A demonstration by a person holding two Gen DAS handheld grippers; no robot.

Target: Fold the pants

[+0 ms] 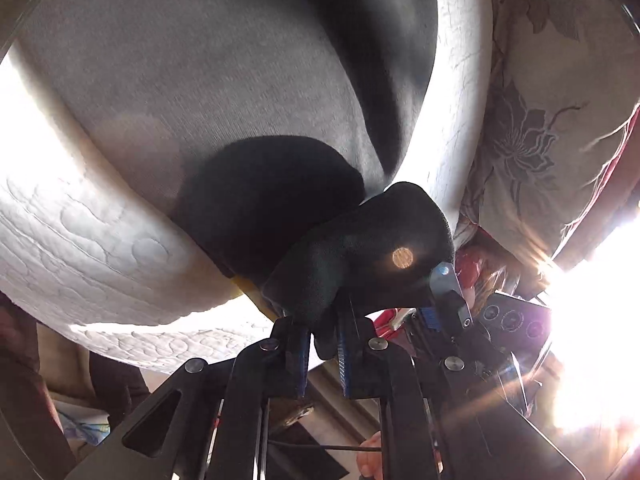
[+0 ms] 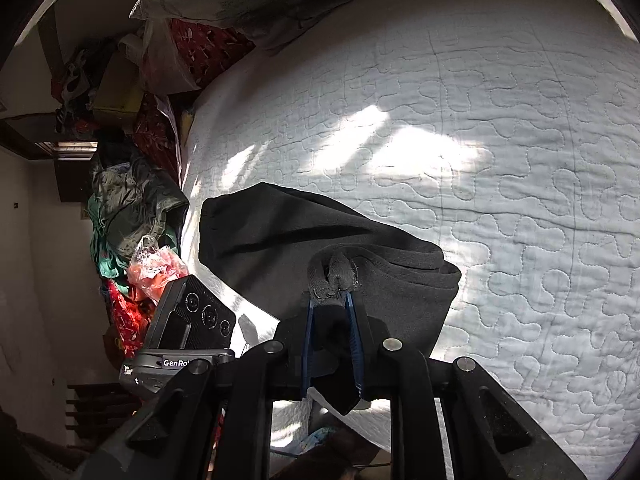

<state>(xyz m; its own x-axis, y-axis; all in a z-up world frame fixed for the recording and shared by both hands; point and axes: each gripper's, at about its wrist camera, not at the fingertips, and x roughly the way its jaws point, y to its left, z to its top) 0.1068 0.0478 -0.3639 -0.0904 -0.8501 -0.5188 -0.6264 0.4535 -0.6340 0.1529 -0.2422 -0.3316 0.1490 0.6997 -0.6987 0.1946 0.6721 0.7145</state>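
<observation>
Hanging from both grippers, the black pants [image 2: 320, 240] drape onto a white quilted bed cover [image 2: 500, 160], most of the cloth lying just beyond the fingers. The right gripper [image 2: 332, 300] has its two blue pads pinched on a bunched wad of the fabric, and the folded cloth spreads ahead and to the left of its fingertips. The left gripper [image 1: 324, 332] is clamped tight on another black fold, which bulges up right in front of its fingers and blocks much of what lies past them. From the left wrist view, the right gripper shows just to the right of the left fingers, its blue pad and metal tip touching the same dark cloth, with a floral pillow [image 1: 540, 100] farther right; sun glare washes out that edge. Only the right wrist view shows the heap of clothes [image 2: 132, 208] and one orange plastic bag [image 2: 156, 268] off the bed's left side, plus the left gripper's camera housing [image 2: 192, 316] beside the fingers. Two grippers, one pair of pants.
</observation>
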